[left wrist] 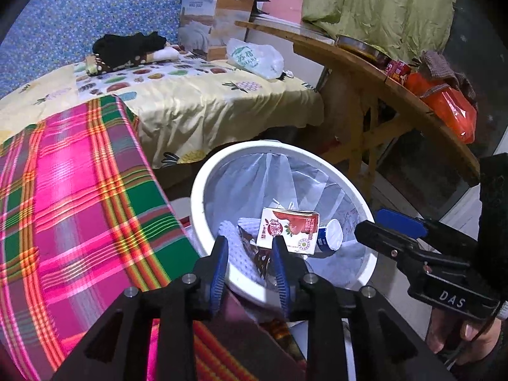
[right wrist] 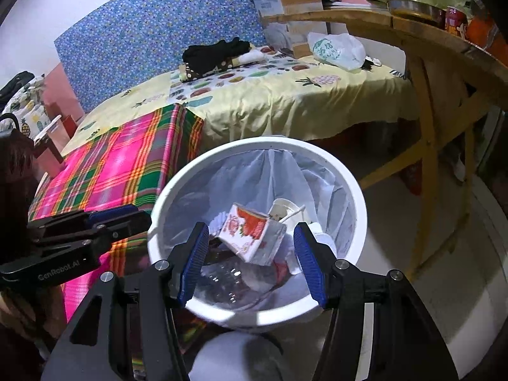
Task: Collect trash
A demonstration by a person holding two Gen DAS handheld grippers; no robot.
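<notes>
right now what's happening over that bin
A person holds both tools over the round white bin lined with a clear bag. The right tool is open and empty. A red-and-white drink carton lies inside on other trash. The left tool is also open and holds nothing.

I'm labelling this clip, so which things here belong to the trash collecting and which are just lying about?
Job: white bin, its liner, red-and-white carton inside, both grippers' open, empty jaws above.

Lying about: plaid blanket, cardboard box, white plastic bag, black clothes, wooden table.
</notes>
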